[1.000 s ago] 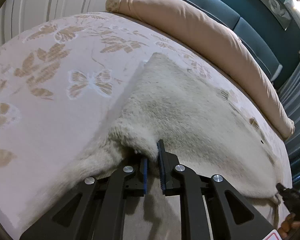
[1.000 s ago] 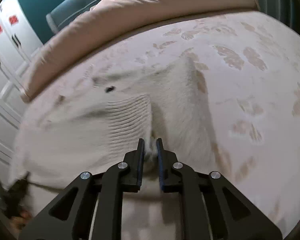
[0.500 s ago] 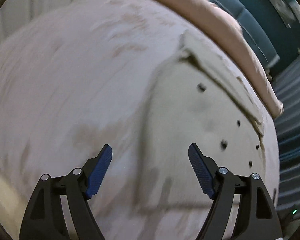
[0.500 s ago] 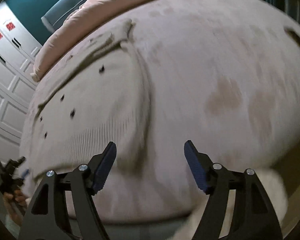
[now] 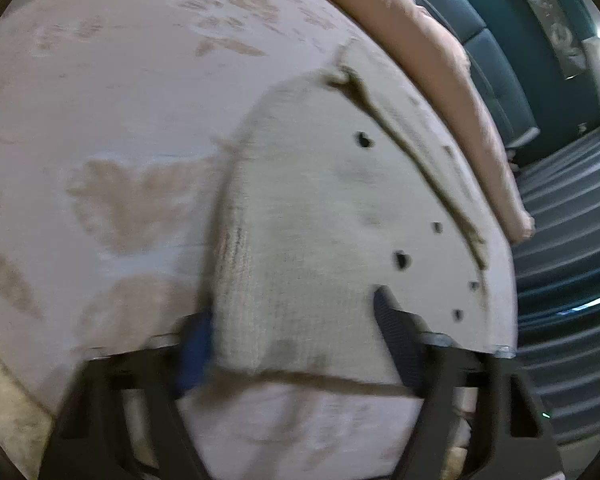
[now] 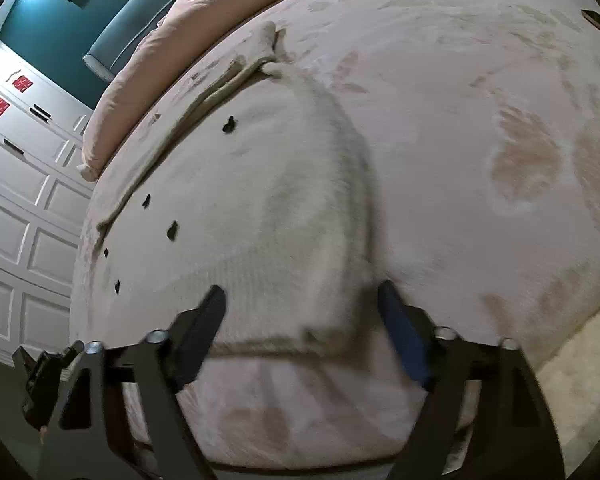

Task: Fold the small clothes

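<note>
Your left gripper (image 5: 296, 340) is spread wide, holding nothing; the blue pads sit either side of the near left corner of the cream knit cardigan (image 5: 340, 220), not touching the fabric as far as the blur shows. Your right gripper (image 6: 302, 328) is also spread wide and empty, its fingers straddling the near right corner of the same cardigan (image 6: 260, 200). The cardigan lies flat on the bed cover (image 5: 120, 120), ahead of both claws, ribbed hem nearest you, small dark buttons (image 6: 173, 231) running across it toward your left side. A folded edge runs along its far side, just short of the peach duvet roll (image 5: 440, 60) beyond. Butterfly print cover (image 6: 520, 168) spreads right of the right claw. White panelled wardrobe doors (image 6: 20, 200) stand far left of the right claw. Both views are motion-blurred.
</note>
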